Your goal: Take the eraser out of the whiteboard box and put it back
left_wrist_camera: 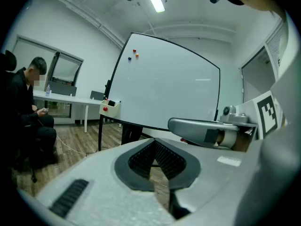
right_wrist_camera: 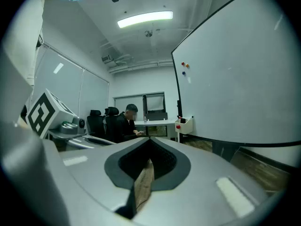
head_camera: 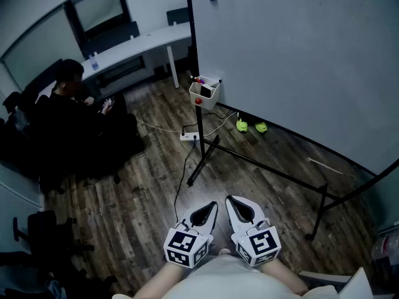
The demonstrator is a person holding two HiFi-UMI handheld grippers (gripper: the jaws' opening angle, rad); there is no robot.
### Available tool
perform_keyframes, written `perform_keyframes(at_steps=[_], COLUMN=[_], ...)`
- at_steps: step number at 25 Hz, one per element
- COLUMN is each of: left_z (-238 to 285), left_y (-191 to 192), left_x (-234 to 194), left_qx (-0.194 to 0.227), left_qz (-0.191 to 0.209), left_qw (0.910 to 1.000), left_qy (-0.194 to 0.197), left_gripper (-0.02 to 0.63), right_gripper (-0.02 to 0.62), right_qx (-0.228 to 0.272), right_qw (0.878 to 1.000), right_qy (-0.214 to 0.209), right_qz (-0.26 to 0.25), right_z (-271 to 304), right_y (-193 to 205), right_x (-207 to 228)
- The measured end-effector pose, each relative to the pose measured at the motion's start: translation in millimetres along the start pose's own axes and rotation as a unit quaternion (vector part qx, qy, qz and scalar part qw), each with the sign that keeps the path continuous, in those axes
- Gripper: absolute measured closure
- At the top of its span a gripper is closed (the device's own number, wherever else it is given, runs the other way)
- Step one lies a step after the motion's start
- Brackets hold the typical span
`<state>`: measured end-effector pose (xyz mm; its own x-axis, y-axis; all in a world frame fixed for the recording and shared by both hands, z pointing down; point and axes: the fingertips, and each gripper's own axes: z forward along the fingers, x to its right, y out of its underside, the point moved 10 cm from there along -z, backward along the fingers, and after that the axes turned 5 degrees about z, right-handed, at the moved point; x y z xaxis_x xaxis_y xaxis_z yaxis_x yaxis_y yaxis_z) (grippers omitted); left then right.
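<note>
A small white box (head_camera: 206,92) hangs at the lower left corner of the whiteboard (head_camera: 293,55), far ahead of me. A dark block (head_camera: 206,90), likely the eraser, and a red round piece (head_camera: 198,101) show in it. The left gripper view has the box (left_wrist_camera: 112,109) small at mid left, and the right gripper view has it (right_wrist_camera: 185,125) beside the board's edge. My left gripper (head_camera: 212,205) and right gripper (head_camera: 229,199) are side by side close to my body, both shut and empty, pointing toward the board. Their tips meet in the left gripper (left_wrist_camera: 154,141) and right gripper (right_wrist_camera: 149,139) views.
The whiteboard's black stand legs (head_camera: 206,157) spread over the wooden floor between me and the box. A power strip (head_camera: 189,136) with cables lies near them, with two yellow-green objects (head_camera: 250,127) under the board. A person in black (head_camera: 68,104) sits at left by a white desk (head_camera: 137,45).
</note>
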<state>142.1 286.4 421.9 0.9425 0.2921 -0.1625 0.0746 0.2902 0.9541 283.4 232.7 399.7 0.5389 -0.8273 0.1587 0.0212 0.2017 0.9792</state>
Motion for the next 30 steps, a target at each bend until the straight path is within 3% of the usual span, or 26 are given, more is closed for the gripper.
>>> perform_keyframes(at_steps=[4, 9, 18, 30], left_z=[-4.1, -3.2, -1.7, 22.2], left_y=[-3.7, 3.9, 21.9, 11.4], left_x=[7.0, 14.4, 29.4, -31.4], left_qx=[0.003, 0.007, -0.004, -0.005], left_qz=[0.028, 0.020, -0.001, -0.013], left_qw=[0.9995, 0.9995, 0.9997, 0.9993], left_qy=[-0.012, -0.023, -0.024, -0.034], left_gripper=[0.606, 0.606, 0.606, 0.606], right_gripper=[0.591, 0.591, 0.589, 0.589], right_qx=[0.010, 0.011, 0.012, 0.001], right_qw=[1.000, 1.000, 0.999, 0.999], right_qy=[-0.005, -0.011, -0.018, -0.032], right_qz=[0.000, -0.011, 0.033, 0.032], right_z=[-5.8, -14.1, -24.9, 38.6], right_y=[4.1, 5.8, 14.2, 9.9], right_x=[-5.9, -2.1, 6.3, 15.7])
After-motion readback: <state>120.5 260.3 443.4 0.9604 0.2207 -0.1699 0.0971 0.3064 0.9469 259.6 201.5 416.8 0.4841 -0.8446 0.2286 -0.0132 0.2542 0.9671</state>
